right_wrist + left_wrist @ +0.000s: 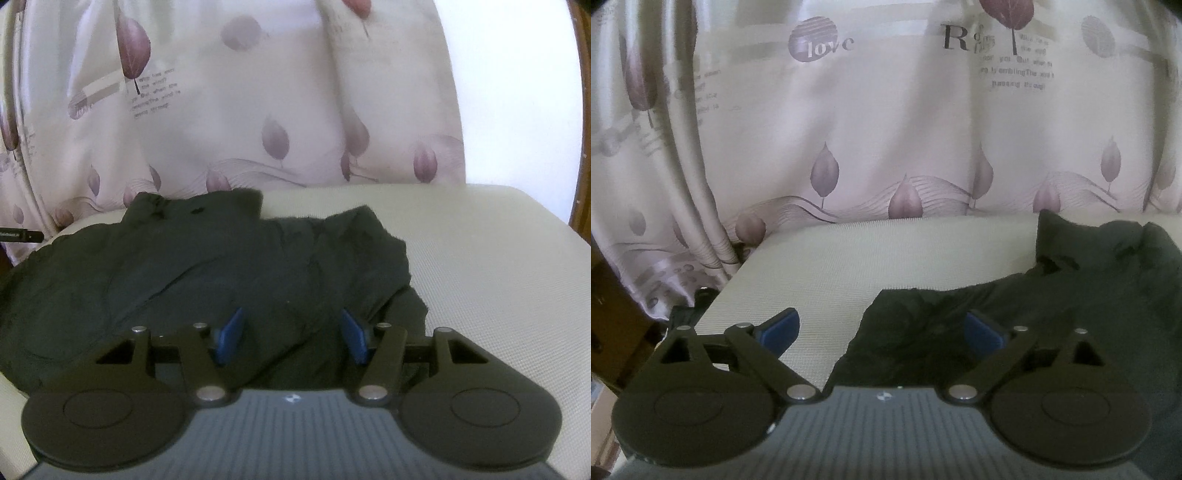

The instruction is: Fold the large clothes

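Observation:
A dark, crumpled garment (1071,295) lies on a pale woven mat (886,258). In the left wrist view it fills the right side, its left edge reaching between the fingers. My left gripper (882,328) is open and empty, held low over that left edge. In the right wrist view the garment (207,266) spreads across the middle and left of the mat (480,258). My right gripper (291,332) is open and empty, just above the garment's near right part.
A pale curtain (886,129) with purple leaf prints hangs close behind the mat; it also shows in the right wrist view (258,110). Brown wooden furniture (613,314) stands at the far left. A dark pen-like object (20,234) lies at the left edge.

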Available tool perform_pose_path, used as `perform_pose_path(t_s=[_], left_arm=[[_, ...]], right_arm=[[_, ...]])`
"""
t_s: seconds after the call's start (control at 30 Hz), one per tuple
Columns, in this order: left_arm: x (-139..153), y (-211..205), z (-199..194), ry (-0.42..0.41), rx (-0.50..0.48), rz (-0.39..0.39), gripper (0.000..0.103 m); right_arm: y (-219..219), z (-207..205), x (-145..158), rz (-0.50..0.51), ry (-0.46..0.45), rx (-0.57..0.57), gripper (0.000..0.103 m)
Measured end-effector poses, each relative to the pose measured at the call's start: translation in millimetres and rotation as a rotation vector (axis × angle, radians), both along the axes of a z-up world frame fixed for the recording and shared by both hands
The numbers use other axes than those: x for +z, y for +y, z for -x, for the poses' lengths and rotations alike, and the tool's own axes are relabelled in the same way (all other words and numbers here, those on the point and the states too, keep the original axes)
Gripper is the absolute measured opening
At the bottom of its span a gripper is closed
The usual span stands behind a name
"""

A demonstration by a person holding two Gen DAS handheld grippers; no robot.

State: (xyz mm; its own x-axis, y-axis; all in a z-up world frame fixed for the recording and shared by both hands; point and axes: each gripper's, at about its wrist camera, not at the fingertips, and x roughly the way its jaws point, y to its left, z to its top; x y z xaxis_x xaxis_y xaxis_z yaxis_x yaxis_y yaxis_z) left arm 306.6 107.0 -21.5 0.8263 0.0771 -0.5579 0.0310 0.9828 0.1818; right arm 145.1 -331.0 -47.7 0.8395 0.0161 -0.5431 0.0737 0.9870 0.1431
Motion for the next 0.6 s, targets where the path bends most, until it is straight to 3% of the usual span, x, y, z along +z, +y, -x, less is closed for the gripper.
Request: perform_pose_path(t_s=[0.1,0.3,0.43,0.53,0.6], left_arm=[[-3,1,-1,0.011,-0.005,-0.018,0.096],[-8,16,-7,0.071,-0.057,-0.03,0.1],[-11,58,-18,0.152,-0.114,0.136,0.099],[-21,90,-27,0.228,-0.13,0.276,0.087],[-32,105,-33,0.297,-0.174,0.376,0.072]], right_arm=[[2,1,-3,-0.016,-0.002,-0.006,0.068],[3,1,-4,-0.005,-0.008,-0.002,0.068],[2,1,-5,-0.003,-0.006,0.001,0.069],[2,3,-7,-0.015,-0.005,-0.003,0.071],[3,5,-8,-0.017,-0.009,-0.007,0.071]])
